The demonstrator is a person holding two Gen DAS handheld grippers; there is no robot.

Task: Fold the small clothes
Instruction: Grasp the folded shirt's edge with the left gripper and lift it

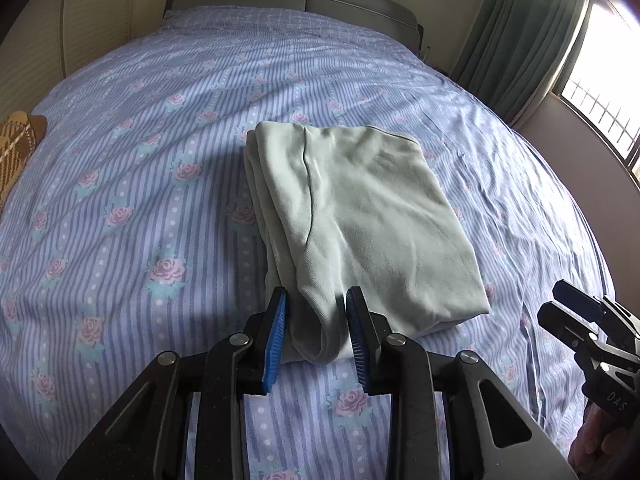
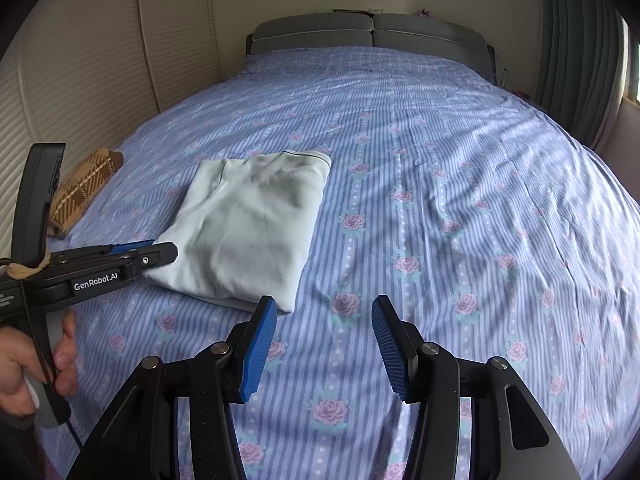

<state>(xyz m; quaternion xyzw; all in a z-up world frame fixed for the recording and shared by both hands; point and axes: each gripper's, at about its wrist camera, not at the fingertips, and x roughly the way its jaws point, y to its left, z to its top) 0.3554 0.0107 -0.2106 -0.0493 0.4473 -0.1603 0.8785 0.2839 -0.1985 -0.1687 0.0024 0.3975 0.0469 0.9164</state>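
A pale green garment [image 1: 360, 216] lies folded into a rectangle on the bed; it also shows in the right wrist view [image 2: 252, 232]. My left gripper [image 1: 316, 320] is open, its blue pads on either side of the garment's near left corner, which sits between them. It shows from the side in the right wrist view [image 2: 160, 252]. My right gripper [image 2: 324, 320] is open and empty, over the sheet just right of the garment's near right corner. It shows at the right edge of the left wrist view [image 1: 560, 300].
The bed is covered by a blue striped sheet with pink roses [image 2: 440, 200]. A brown plaid item [image 2: 84, 192] lies at the bed's left edge by the wall. A grey headboard [image 2: 372, 32] is at the far end; curtains and a window [image 1: 600, 80] are at the right.
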